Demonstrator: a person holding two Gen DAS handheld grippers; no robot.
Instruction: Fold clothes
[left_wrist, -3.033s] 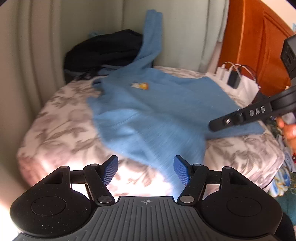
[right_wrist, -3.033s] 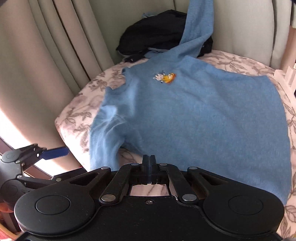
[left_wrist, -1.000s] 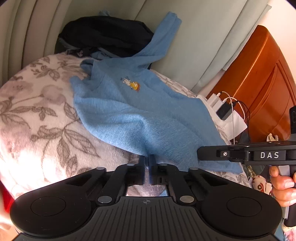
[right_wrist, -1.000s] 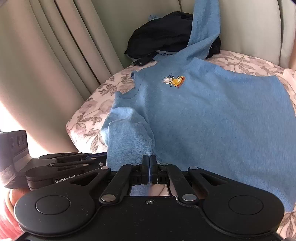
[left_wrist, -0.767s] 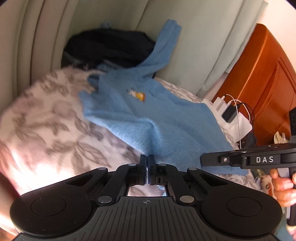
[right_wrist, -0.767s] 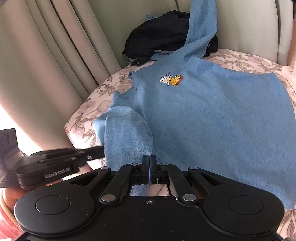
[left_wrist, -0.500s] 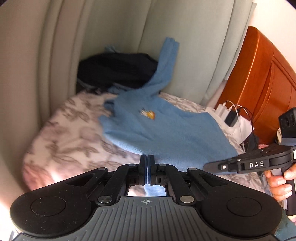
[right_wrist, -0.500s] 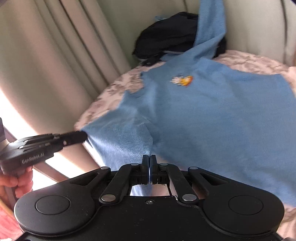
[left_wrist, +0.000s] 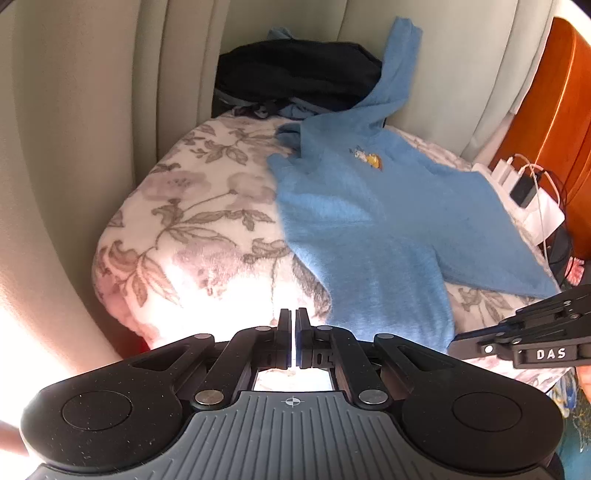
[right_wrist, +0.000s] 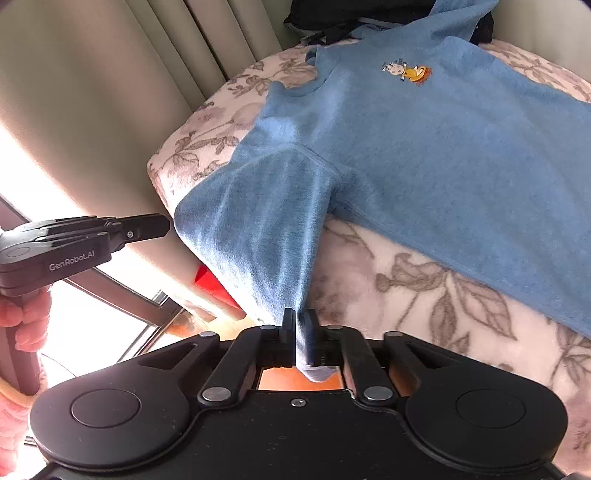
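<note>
The blue sweater (right_wrist: 443, 155) lies spread on the floral bed (left_wrist: 192, 236), one sleeve (right_wrist: 273, 221) trailing off the edge toward 6 o'clock. The right hand-held gripper (right_wrist: 301, 332), tilted steeply down, has its jaws just easing apart with the sleeve cuff between them. The left hand-held gripper (left_wrist: 294, 332) is clenched on nothing, angled downward over the bed's edge. A hand (right_wrist: 22, 314) grips its handle at 9 o'clock in the right wrist view.

"DAS" on right gripper (left_wrist: 480, 341); "GenRobot.AI" on left gripper (right_wrist: 162, 223).
</note>
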